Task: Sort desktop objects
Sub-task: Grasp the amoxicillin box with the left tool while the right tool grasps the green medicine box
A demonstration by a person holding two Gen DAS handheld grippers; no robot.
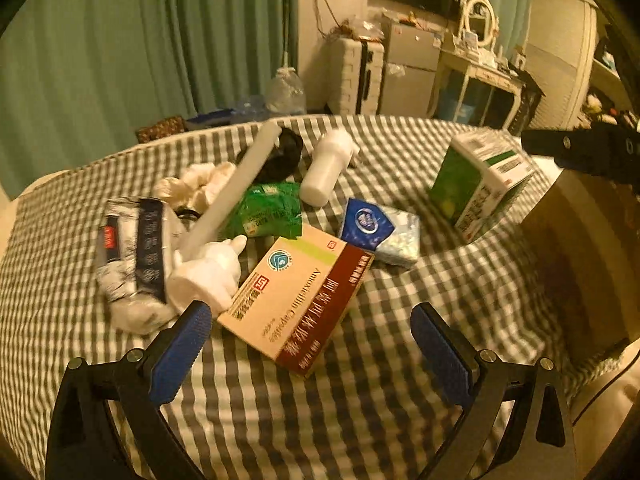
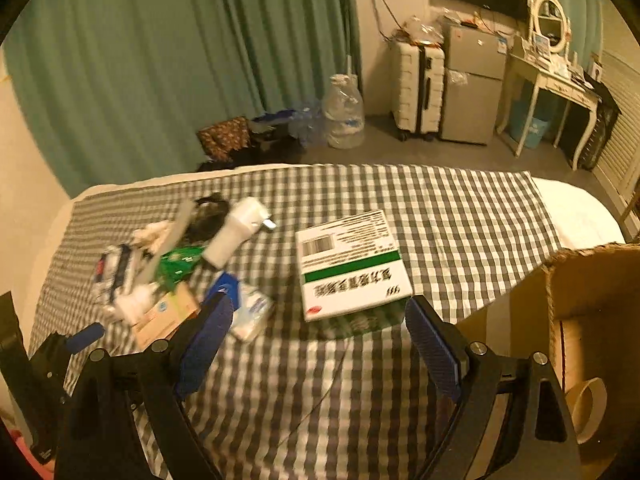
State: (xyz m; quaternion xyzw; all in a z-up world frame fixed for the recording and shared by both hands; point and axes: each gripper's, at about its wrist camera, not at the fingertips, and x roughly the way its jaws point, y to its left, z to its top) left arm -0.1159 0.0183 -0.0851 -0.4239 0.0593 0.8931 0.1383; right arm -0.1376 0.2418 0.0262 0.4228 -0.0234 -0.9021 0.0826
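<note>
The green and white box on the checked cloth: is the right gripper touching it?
Apart. In the right wrist view the open right gripper sits short of the green and white box, checked cloth showing between.

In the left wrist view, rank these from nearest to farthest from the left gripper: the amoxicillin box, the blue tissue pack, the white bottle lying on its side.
1. Amoxicillin box, just ahead of the left gripper, toward its left finger.
2. Blue tissue pack, beyond the box, slightly right.
3. White bottle, farthest, mid-cloth.
</note>
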